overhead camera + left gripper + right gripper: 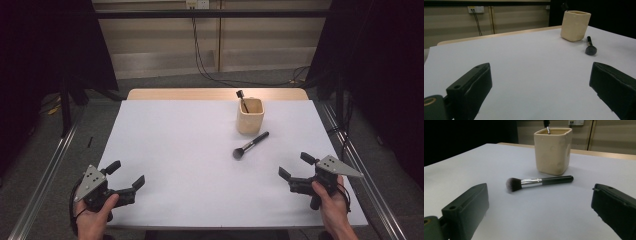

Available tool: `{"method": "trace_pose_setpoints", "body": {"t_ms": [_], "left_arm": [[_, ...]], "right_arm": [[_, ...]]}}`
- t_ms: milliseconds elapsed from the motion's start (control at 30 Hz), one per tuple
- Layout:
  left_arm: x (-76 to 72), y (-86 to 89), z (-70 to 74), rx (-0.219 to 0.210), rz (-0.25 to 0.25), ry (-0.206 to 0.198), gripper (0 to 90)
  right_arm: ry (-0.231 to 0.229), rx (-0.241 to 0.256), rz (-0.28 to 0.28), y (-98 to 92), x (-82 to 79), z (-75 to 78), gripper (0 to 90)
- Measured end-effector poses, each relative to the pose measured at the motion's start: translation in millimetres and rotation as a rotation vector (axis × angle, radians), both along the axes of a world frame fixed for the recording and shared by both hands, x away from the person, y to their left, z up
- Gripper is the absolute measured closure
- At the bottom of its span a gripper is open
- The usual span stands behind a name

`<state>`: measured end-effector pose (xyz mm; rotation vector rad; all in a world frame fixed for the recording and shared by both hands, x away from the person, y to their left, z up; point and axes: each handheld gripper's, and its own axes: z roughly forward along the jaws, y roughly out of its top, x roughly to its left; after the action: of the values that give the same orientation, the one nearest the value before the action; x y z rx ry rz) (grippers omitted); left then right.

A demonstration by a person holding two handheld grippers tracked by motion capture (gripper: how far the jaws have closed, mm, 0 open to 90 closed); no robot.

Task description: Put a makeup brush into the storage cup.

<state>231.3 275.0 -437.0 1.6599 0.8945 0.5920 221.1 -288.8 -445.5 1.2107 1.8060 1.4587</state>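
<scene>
Place: lab or recording studio, probably; not a home
Table: white sheet (190,165) over a wooden top (215,94), standing alone mid-room
Frame: metal rails (45,175) run along both sides of the table on the floor
Surround: black curtains (45,45) left and right, dark
Back wall: plain beige panels (160,35), wall socket (197,4) with black cables (200,55) hanging to the grey floor (240,77)
Floor detail: dim, hard to tell the material

No readable text, label, brand or number on anything in view.
</scene>
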Motion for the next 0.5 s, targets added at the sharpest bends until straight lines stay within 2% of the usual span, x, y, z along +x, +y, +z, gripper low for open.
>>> {"method": "trace_pose_setpoints", "body": {"t_ms": [333, 500], "left_arm": [[0.1, 0.8, 1.3, 0.007, 0.022, -0.004, 4.3], [1.4, 0.8, 0.8, 0.005, 0.026, -0.003, 4.2]], "right_arm": [[-0.008, 0.000, 0.033, 6.4, 9.5, -0.1, 1.2], [0.008, -0.013, 0.052, 9.4, 15.6, 3.0, 1.1]]}}
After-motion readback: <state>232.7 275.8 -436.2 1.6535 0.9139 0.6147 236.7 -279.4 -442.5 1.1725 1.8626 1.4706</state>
